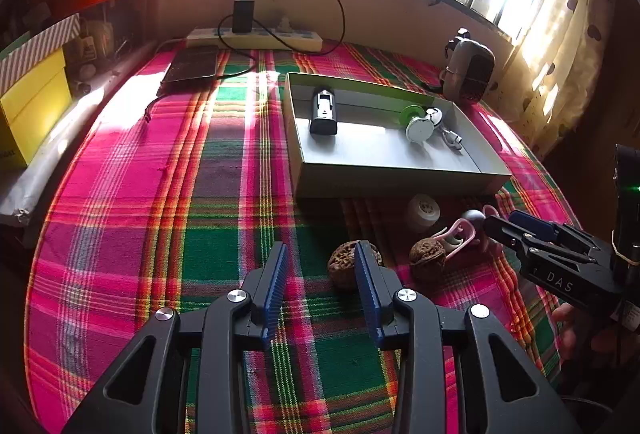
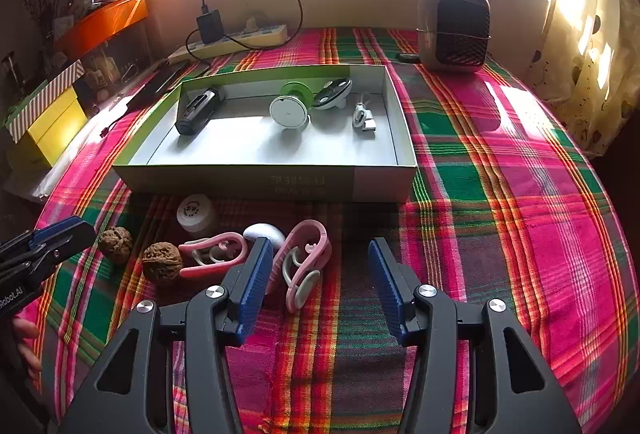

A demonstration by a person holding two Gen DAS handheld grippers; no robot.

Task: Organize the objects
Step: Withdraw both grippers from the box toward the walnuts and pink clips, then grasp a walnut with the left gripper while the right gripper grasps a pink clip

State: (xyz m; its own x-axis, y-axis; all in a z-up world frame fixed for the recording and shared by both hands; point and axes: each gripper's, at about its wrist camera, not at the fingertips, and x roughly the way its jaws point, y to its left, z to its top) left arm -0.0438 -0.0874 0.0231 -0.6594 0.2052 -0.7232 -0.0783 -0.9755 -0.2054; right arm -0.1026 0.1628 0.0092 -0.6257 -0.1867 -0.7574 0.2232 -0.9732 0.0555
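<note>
Left gripper (image 1: 320, 254), jaws parted and empty, low centre beside a walnut (image 1: 344, 266), right gripper (image 2: 320, 254) likewise agape over pink clips (image 2: 304, 262): loose items on the plaid surface (image 2: 520, 193) before the box (image 2: 264, 177), probably awaiting transfer.

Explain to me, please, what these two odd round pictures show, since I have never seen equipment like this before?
A person holds two hand-held grippers, each carrying a wide-angle camera that looks along its blue-padded fingers. One picture comes from the left gripper, the other from the right gripper; each also catches the other at its edge. Both are open and hold nothing. On the plaid cloth stands a shallow box already holding a black device and some small gadgets. In front of it lie two walnuts, a white jar and pink clips, apparently waiting to be sorted.
</note>
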